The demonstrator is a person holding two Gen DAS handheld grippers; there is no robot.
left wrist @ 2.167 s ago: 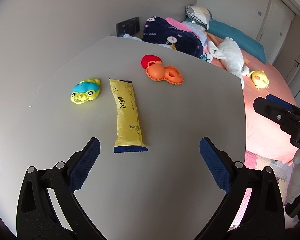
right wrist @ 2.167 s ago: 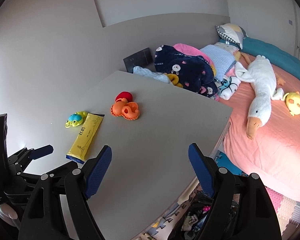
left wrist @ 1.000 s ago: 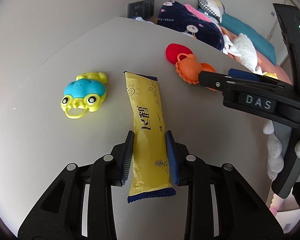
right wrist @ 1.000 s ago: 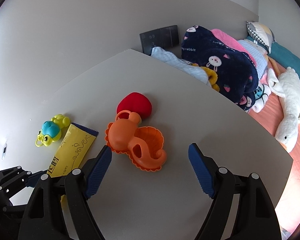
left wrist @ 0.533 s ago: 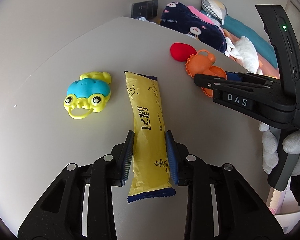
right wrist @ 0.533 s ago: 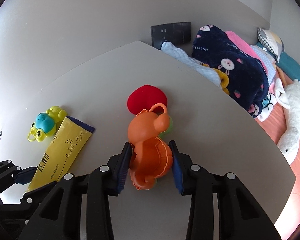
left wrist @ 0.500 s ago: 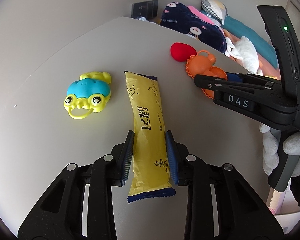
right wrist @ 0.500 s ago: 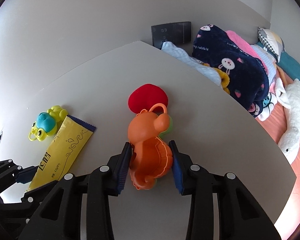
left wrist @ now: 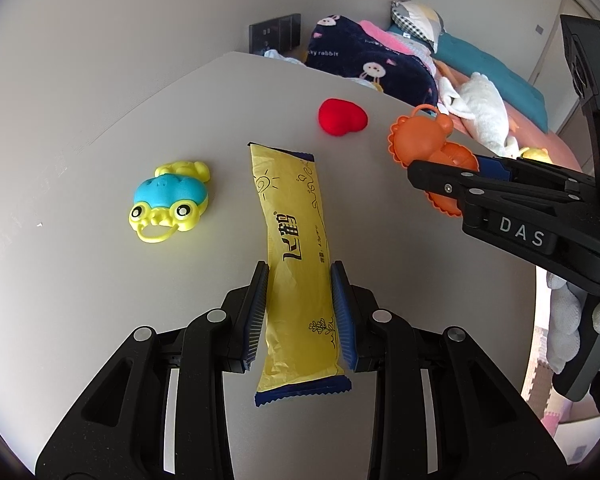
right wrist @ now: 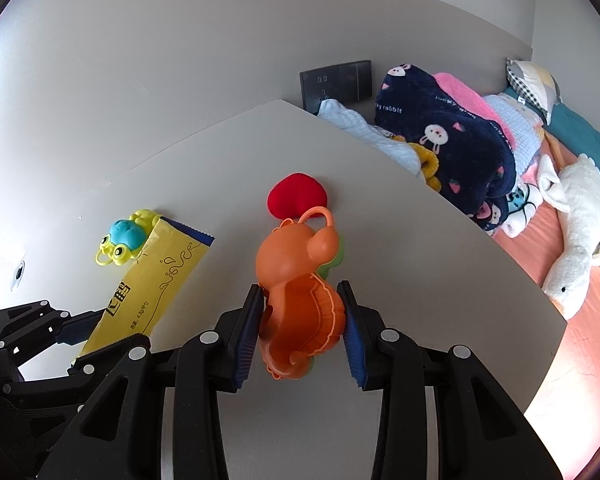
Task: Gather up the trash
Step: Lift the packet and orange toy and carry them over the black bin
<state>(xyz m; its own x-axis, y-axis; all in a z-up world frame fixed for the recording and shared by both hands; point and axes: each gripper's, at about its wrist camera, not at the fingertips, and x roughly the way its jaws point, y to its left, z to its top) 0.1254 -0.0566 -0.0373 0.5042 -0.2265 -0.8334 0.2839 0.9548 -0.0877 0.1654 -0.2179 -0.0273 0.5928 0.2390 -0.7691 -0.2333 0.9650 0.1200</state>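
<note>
**Both claws closed on items over the grey desk**

The left claw (left wrist: 300, 312) pinches a long yellow snack wrapper (left wrist: 296, 256) between its blue pads, gripping it near the lower end. The wrapper runs from the claw toward 12 o'clock in the left wrist view, and its dark-blue crimped bottom edge hangs out below the pads at 6 o'clock. Whether the wrapper rests on the desk (left wrist: 100, 140) or is lifted off it cannot be told.

The right claw (right wrist: 302, 320) is pressed onto an orange plastic toy (right wrist: 300, 280), its pads touching the scalloped body on both sides, with the toy's loop handle pointing toward 12 o'clock. In the left wrist view the same toy sits at 2 o'clock, in the tip of the black right tool, which a white-gloved hand (left wrist: 580, 320) holds at 4 o'clock.

A red heart-shaped piece (left wrist: 342, 117) lies on the desk at about 1 o'clock of the wrapper, just beyond the orange toy's handle in the right wrist view. A blue and yellow frog toy (left wrist: 168, 204) lies to the wrapper's 9 o'clock, near but apart from it.

Past the desk's far edge lies a bed (right wrist: 572, 240) carrying a navy rabbit-print blanket (right wrist: 452, 140) and a white plush goose (right wrist: 576, 232). A dark switch panel (right wrist: 336, 82) is on the wall at 12 o'clock.
</note>
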